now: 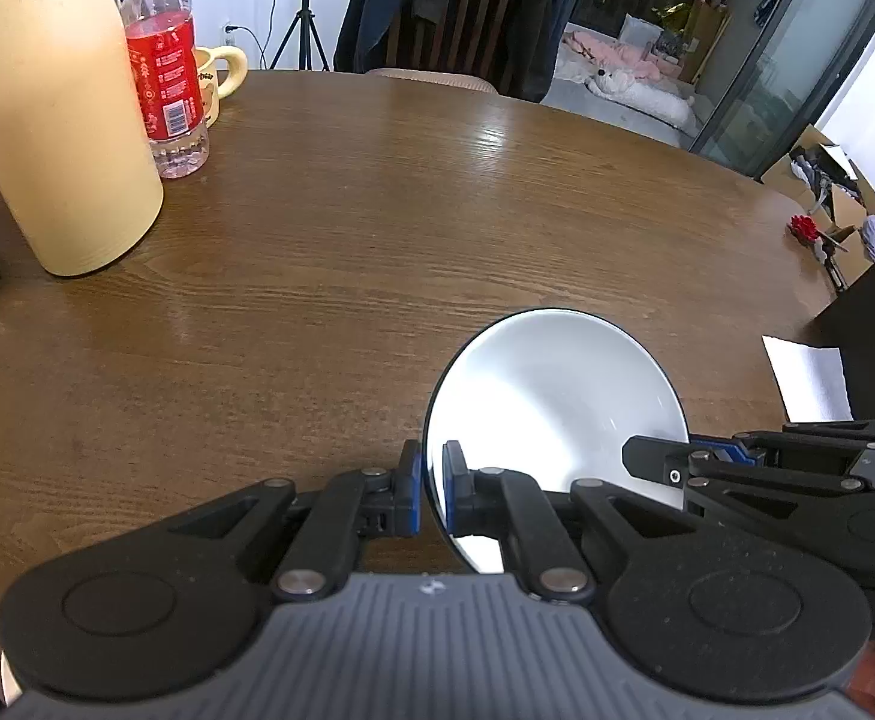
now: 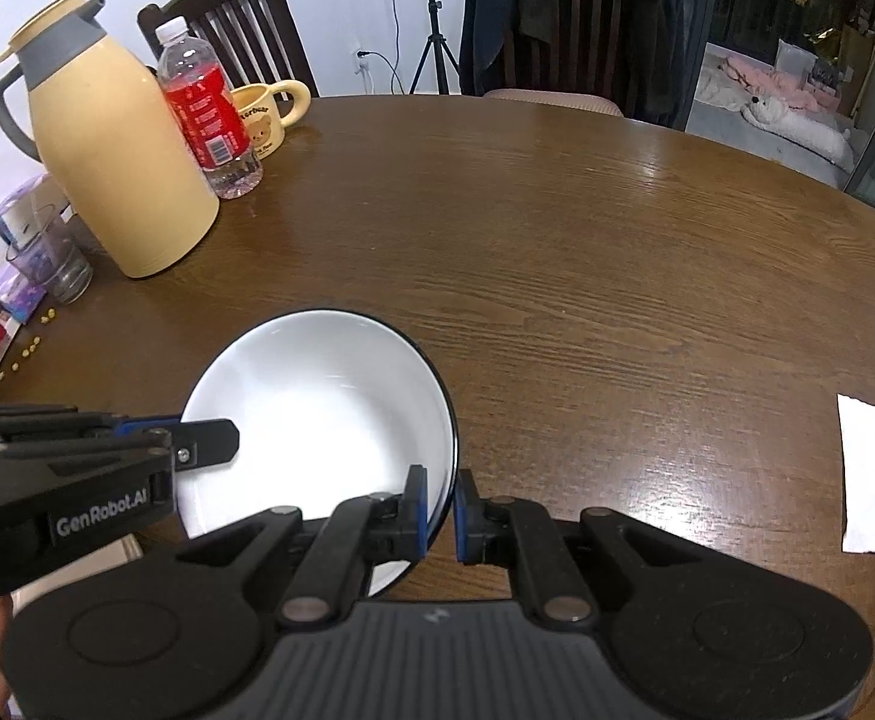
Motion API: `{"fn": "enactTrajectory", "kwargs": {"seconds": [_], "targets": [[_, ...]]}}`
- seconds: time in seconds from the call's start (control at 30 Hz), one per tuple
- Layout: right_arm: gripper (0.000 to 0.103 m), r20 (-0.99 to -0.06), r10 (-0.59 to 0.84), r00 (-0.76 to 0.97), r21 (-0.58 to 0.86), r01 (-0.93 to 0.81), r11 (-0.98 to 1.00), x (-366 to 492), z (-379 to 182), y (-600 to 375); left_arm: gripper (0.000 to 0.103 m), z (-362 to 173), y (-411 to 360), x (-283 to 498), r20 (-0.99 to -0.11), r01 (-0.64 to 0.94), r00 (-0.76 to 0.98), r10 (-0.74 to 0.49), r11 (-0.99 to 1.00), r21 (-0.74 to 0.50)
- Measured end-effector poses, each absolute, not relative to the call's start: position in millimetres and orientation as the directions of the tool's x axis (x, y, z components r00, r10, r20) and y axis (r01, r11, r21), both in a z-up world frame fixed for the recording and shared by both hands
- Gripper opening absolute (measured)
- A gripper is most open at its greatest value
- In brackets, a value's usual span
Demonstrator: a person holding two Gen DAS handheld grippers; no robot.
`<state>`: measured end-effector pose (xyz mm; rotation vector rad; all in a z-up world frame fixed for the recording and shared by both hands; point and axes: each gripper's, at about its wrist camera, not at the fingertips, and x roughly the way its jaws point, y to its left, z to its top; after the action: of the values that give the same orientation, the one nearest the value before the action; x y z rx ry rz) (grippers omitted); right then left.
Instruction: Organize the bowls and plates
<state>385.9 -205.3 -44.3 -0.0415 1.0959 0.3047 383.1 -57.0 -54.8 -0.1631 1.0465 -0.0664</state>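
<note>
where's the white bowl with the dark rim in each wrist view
Left wrist: white bowl with the dark rim, lower centre-right, its left rim between this gripper's jaws.
Right wrist: same bowl, lower centre-left, its right rim between this gripper's jaws.
Shared landmark: red-labelled clear plastic bottle, upper left in both.

A glossy white bowl (image 2: 317, 420) with a thin dark rim sits above a grained, softly shining wood table (image 2: 587, 252). Matt black plastic grippers carry blue pads (image 1: 416, 480); a clear plastic bottle (image 1: 161, 60) stands behind.
</note>
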Motion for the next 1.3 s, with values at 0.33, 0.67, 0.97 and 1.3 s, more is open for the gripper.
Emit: {"fn": "enactTrajectory", "kwargs": {"seconds": [0.33,0.67,0.97,1.3], "targets": [[0.008,-0.874,0.221,0.434,0.110,-0.267,0.958,365.8,-33.8,-202.9,0.007,-44.7,-58.1,361.2,-0.848,-0.023,0.514,-0.130,0.986,-0.165],[0.008,-0.870,0.221,0.441,0.106,-0.270,0.957,343.0,-27.0,-201.5,0.007,-38.7,-58.5,339.1,-0.844,-0.023,0.522,-0.126,0.986,-0.162],[0.008,-0.866,0.221,0.448,0.104,-0.271,0.957,326.1,-23.7,-198.9,0.007,-34.4,-60.6,314.7,-0.839,-0.022,0.531,-0.122,0.987,-0.157],[0.008,-0.862,0.220,0.456,0.102,-0.270,0.958,302.4,-19.7,-200.9,0.007,-31.3,-62.6,295.2,-0.834,-0.018,0.538,-0.122,0.988,-0.156]]}}
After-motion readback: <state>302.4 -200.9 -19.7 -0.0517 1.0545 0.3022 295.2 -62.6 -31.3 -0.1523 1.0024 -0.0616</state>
